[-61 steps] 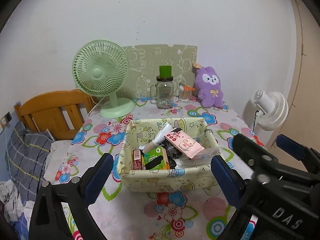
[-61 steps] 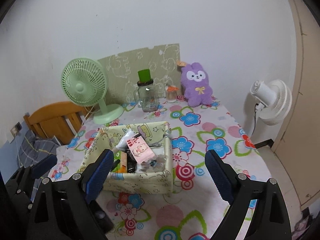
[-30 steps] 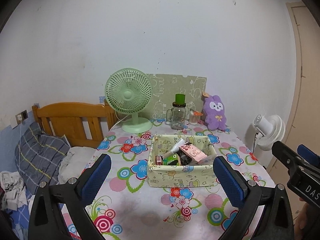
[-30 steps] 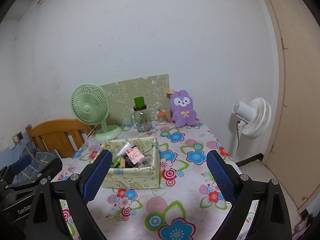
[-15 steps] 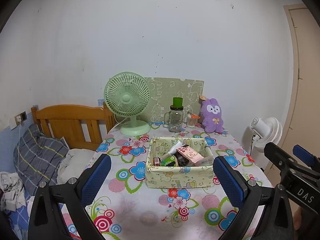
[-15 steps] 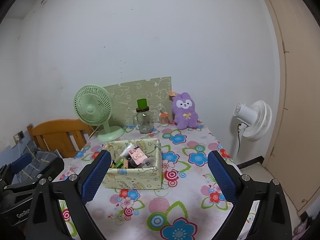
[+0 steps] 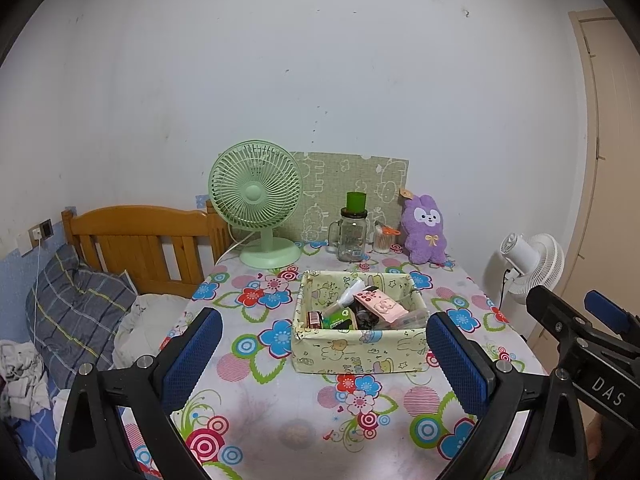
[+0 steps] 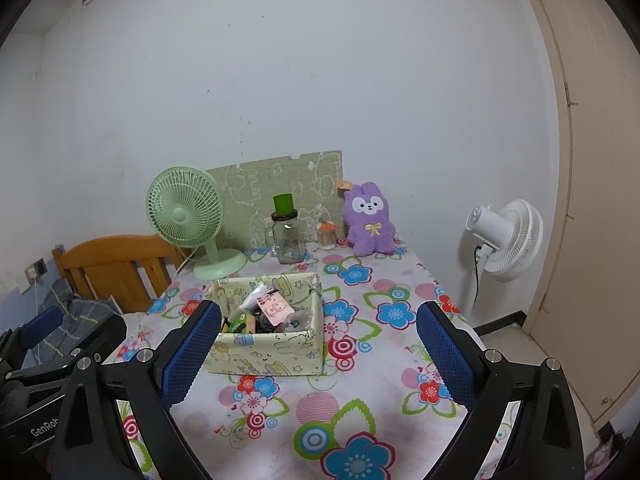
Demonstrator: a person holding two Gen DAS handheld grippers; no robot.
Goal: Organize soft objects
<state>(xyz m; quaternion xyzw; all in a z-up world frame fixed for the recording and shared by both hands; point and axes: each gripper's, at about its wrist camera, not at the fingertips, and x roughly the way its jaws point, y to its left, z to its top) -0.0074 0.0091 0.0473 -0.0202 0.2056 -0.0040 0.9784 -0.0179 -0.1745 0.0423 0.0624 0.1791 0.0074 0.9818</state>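
Left wrist view: we are holding the left gripper (image 7: pixel 320 356) spread wide and empty above the near edge of the flowered table (image 7: pixel 280 420), with the fabric basket (image 7: pixel 356 350) sitting dead ahead at the table's middle. The right gripper (image 8: pixel 318 354) is likewise gaping, pinching nothing. The purple plush bunny (image 8: pixel 369 220), likely the soft thing we are after, is standing upright at the far right corner, leaning against the wall, long axis vertical, well apart from both claws. We judge the right hand nearer, since the bunny lies ahead and slightly right of it, past the basket. A glass jar (image 8: pixel 286 240) and a green fan (image 8: pixel 188 224) are lining the far edge. The basket's jumbled contents are proving hard to make out; a pink packet (image 7: pixel 380 306) is lying on top.
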